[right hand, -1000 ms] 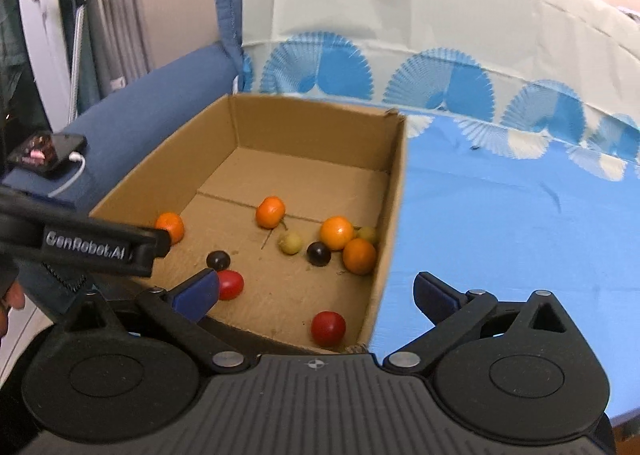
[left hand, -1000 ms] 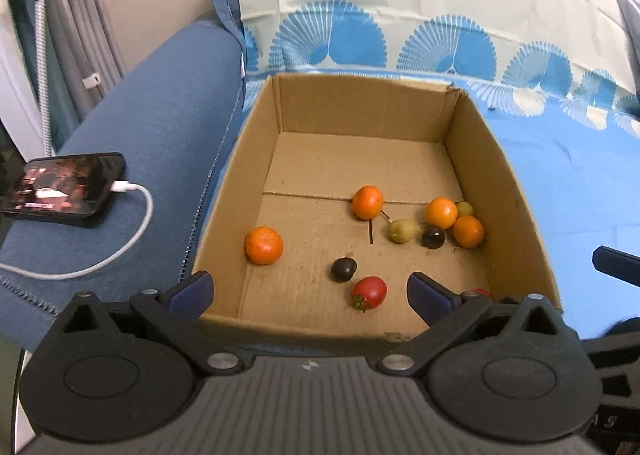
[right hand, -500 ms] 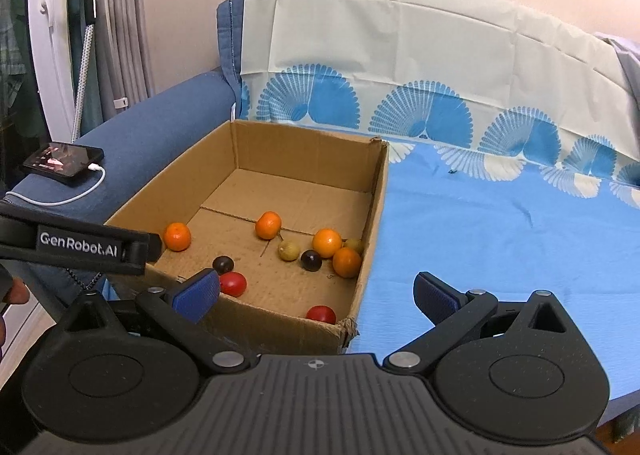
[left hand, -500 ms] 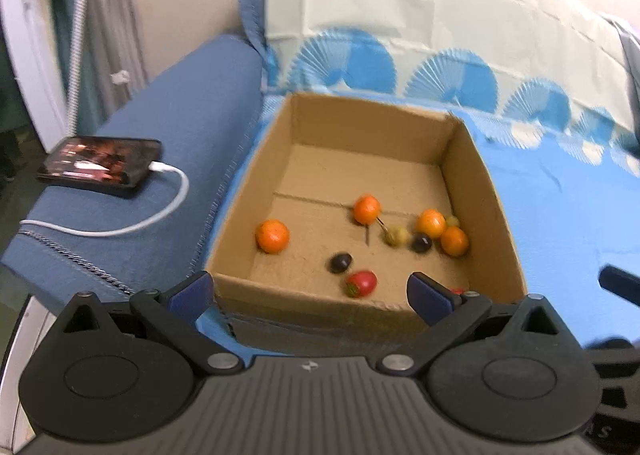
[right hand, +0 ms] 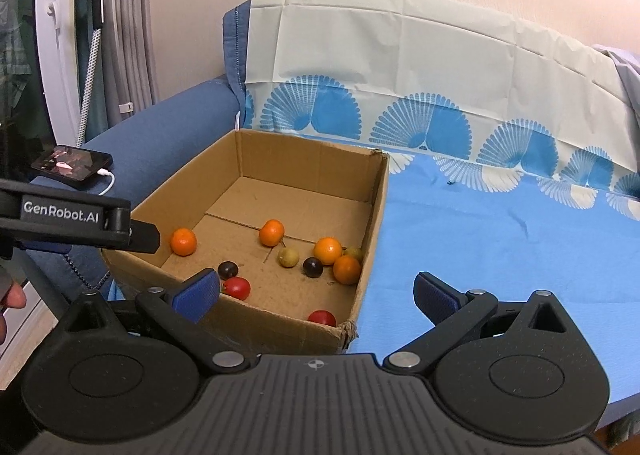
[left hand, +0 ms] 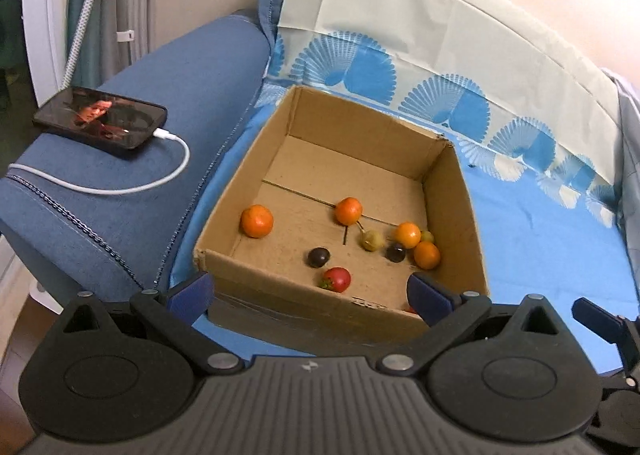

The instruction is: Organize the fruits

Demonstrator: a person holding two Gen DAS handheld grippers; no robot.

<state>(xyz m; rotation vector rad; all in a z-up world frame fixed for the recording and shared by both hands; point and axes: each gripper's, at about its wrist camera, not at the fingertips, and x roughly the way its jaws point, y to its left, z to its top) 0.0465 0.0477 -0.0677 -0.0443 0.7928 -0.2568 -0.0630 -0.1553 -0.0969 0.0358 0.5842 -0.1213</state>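
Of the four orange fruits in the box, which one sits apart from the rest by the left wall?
The orange fruit nearest the box's left wall. It lies alone, while two others cluster by the right wall and a third sits mid-floor.

One line of print can be read: "GenRobot.AI" in pale letters on the black body of the left gripper (right hand: 132,233), seen side-on in the right wrist view. The phone (left hand: 100,122) screen perhaps carries writing, but it is too blurred to read.

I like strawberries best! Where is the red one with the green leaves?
In the left wrist view, the red fruit lies on the floor of the cardboard box, near its front wall, just beside a dark round fruit.
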